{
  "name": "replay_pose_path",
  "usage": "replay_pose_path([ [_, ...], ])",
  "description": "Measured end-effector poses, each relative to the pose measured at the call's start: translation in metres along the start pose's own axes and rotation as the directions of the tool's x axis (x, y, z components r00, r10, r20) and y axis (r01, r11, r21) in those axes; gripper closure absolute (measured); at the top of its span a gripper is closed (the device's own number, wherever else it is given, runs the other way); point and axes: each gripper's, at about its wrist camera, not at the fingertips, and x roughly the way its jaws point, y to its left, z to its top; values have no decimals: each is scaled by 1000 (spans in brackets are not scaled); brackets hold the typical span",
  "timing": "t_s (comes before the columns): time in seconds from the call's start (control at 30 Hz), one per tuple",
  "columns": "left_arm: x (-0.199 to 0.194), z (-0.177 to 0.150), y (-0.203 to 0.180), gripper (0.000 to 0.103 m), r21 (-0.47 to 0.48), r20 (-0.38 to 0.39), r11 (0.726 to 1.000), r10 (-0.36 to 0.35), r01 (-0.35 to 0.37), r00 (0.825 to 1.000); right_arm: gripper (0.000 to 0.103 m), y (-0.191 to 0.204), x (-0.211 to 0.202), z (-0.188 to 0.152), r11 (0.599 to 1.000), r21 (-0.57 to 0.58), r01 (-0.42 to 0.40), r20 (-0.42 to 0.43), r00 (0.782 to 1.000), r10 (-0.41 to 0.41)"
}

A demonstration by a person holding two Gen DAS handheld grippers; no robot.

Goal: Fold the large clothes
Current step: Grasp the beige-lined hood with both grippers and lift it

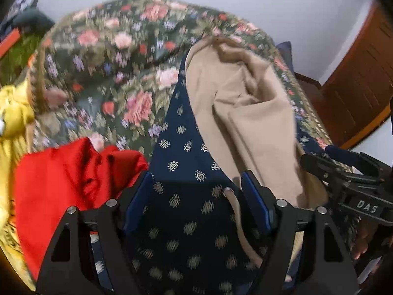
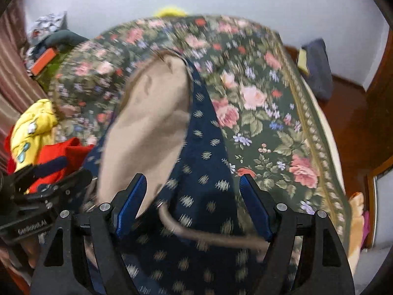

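A navy garment with small pale motifs [image 1: 186, 162] and a tan lining [image 1: 245, 113] lies on a floral bedspread [image 1: 110, 73]. My left gripper [image 1: 196, 179] is open, its blue pads either side of the navy cloth and a tan drawstring [image 1: 237, 211]. The right gripper's body [image 1: 343, 179] shows at the right of the left wrist view. In the right wrist view my right gripper [image 2: 192, 180] is open over the same navy cloth [image 2: 208, 157], next to the tan lining [image 2: 147, 118], with the drawstring [image 2: 196, 233] between the fingers. The left gripper's body [image 2: 41, 196] shows at the left.
A red garment [image 1: 68, 184] and a yellow garment [image 1: 12, 123] lie at the bed's left side. The bedspread [image 2: 270, 123] reaches a wooden floor [image 2: 351, 113] on the right, with a dark cushion [image 2: 316, 66] there. A wooden door [image 1: 361, 78] stands at the right.
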Motion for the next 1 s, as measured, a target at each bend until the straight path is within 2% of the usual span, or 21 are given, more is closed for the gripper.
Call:
replay_pose_path([
  [0.07,16,-1,1,29,-12,-38,1000,-3,3,999,28,-3,17,1,999,-16,34,-38,999,-35],
  [0.1,20,-2,1,29,-20,-31,1000,-9,9,999,28,-4,24,-1,999,-27,40,-51,998,-41],
  [0.17,21,-2,3,33,-34,-6,999,-19,18,1000,30,-11,26,-3,1000,-6,1,-33,999,-1],
  [0.2,20,-3,3,44,-39,-1,999,-23,23,1000,36,-15,27,-5,999,20,-34,-28,999,34],
  [0.23,19,-2,3,50,-46,3,999,-22,22,1000,45,-19,27,-7,996,36,-77,-21,997,78],
  [0.27,19,-1,1,68,-46,8,999,-11,11,1000,51,-19,27,-6,995,36,-91,-18,996,91],
  [0.3,18,0,-1,86,-34,12,999,11,-10,1000,68,-18,24,-7,994,31,-101,-11,995,101],
  [0.33,16,0,-7,90,4,15,999,48,-48,999,81,-16,22,-7,994,28,-109,-12,994,109],
  [0.37,12,-1,-12,95,33,18,997,65,-65,998,87,-13,18,-8,994,21,-111,-13,994,111],
  [0.43,1,-2,-17,96,69,34,994,85,-87,996,93,-6,12,-5,995,-3,-101,-14,995,101],
  [0.57,-42,-7,-22,96,114,106,989,81,-93,991,94,-5,-10,-4,994,-9,-106,29,994,106],
  [0.73,-110,-20,-29,96,183,187,979,51,-86,981,94,4,-73,-15,990,-74,-118,106,986,126],
  [0.87,-150,-45,-29,96,205,183,978,-5,-33,983,94,16,-116,-39,982,-133,-132,139,979,151],
  [1.0,-172,-81,-33,96,250,174,968,-23,-21,985,94,28,-148,-80,973,-194,-123,149,977,153],
])
